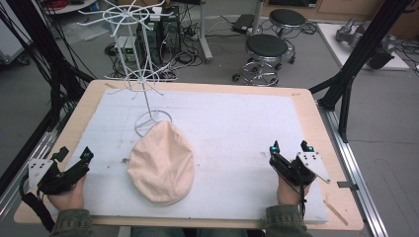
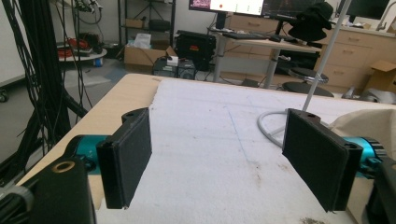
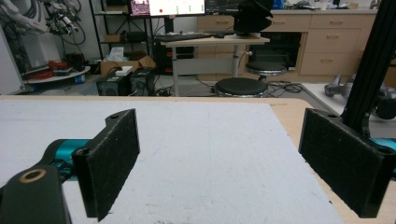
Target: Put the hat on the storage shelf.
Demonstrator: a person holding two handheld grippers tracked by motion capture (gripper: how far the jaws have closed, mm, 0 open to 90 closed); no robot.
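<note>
Scene: As I watch from the high view, a person sits at a wooden counter point(image 1: 306, 118) covered by a white foam mat point(image 1: 232, 128), with one pair of tongs in each hand.
Cap: I see a beige flat cap point(image 1: 162, 163) lying crown-up on the mat, left of the middle, between the two hands but nearer the left one.
Stand: A white wire rack point(image 1: 141, 74) rises at the far left part of the mat; its round base ring point(image 1: 150, 118) lies just beyond the cap, and the cap's far edge touches or overlaps it.
Left tongs: I read the left tongs point(image 1: 74, 154) as wide open and holding nothing, resting low near the counter's front left corner, well apart from the cap.
Left gripper view: Between its two black pads point(image 2: 126, 154) I see bare mat; the cap's beige cloth point(image 2: 369, 123) and the rack's base ring show beyond the right-hand pad.
Right tongs: I read the right tongs point(image 1: 289, 146) as wide open too, with nothing in them, at the front right of the mat, well apart from the cap.
Right gripper view: Bare mat lies between its pads point(image 3: 343, 158), and the counter's wooden edge runs past the right-hand one.
Background: Two black stools point(image 1: 267, 49) stand on the floor beyond the counter.
</note>
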